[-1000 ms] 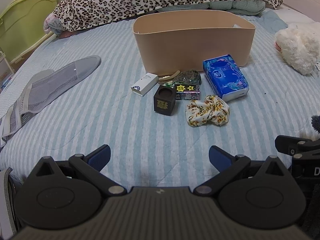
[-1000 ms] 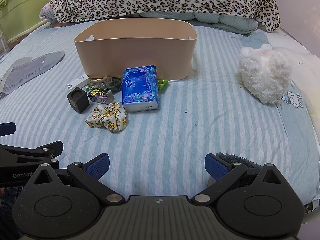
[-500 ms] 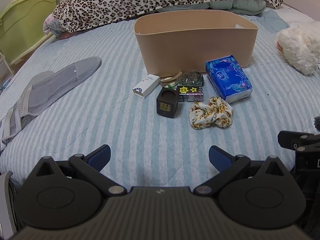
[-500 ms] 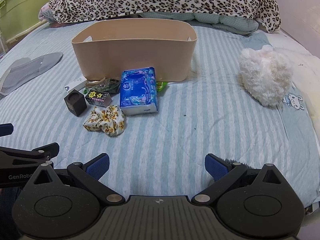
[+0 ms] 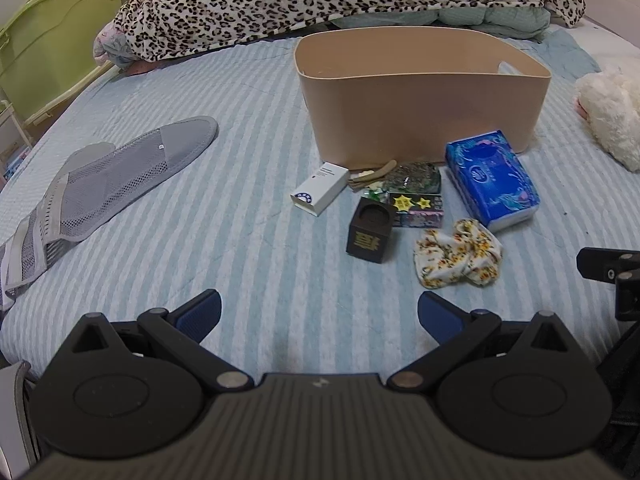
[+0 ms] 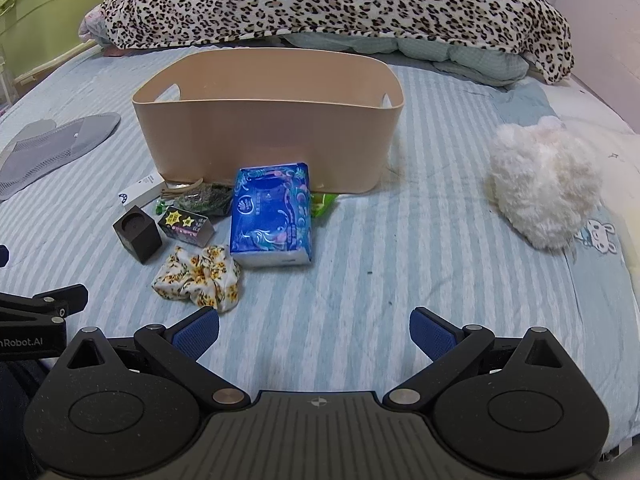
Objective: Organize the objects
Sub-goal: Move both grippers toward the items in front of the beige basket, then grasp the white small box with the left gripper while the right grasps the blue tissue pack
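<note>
A beige bin stands on the striped bed. In front of it lie a blue tissue pack, a floral scrunchie, a dark brown cube, a small dark box with yellow stars, a white box, a dark green packet and a green wrapper. My left gripper and right gripper are both open and empty, hovering short of the pile.
A grey mesh brace lies at the left. A white plush toy lies at the right. A leopard-print blanket is piled behind the bin. A green cabinet stands beyond the bed's left edge.
Both grippers have moved forward a little toward the pile; the objects look larger and nearer. Nothing has been picked up.
</note>
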{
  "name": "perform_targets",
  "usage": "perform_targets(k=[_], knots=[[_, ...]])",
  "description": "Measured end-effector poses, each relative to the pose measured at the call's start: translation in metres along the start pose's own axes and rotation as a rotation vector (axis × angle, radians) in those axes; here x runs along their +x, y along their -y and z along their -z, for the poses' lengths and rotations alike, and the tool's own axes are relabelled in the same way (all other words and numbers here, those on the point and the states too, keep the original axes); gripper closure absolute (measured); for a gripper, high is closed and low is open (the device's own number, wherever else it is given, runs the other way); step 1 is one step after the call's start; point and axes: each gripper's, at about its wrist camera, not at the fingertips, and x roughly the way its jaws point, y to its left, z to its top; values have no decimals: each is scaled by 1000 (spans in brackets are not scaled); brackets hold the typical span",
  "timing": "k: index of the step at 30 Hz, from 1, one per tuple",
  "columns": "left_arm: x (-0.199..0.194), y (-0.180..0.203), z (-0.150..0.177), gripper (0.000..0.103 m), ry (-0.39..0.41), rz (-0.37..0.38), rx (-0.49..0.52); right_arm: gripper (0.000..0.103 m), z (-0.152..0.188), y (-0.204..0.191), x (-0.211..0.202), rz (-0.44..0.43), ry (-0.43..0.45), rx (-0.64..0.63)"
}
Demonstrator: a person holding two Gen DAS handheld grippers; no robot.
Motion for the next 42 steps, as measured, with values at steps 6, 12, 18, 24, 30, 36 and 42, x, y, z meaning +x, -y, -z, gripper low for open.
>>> perform_targets(k=[6,12,18,24,30,36,42], knots=[[13,-10,-10,0,-7,10,10,0,-11,2,15,-31,-13,10],[37,-23,-28,0,-12,12,6,0,-25,-5,27,2,34,-72],[66,-27,-46,0,-1,10,64,0,-43,-14,48,-52,20,-99],[91,-26,-67,0,47,-14,171,2,-58,-20,75,-90,-16,-80],[121,-33,-81,0,44,34,195,16,-67,-22,100,-98,-53,-82],[159,-43,-85,0,-42,130,169,18,-68,-25,116,-75,-63,-87],[175,-49,-84,5,-62,218,113,34,-64,-28,130,-52,-79,-104]])
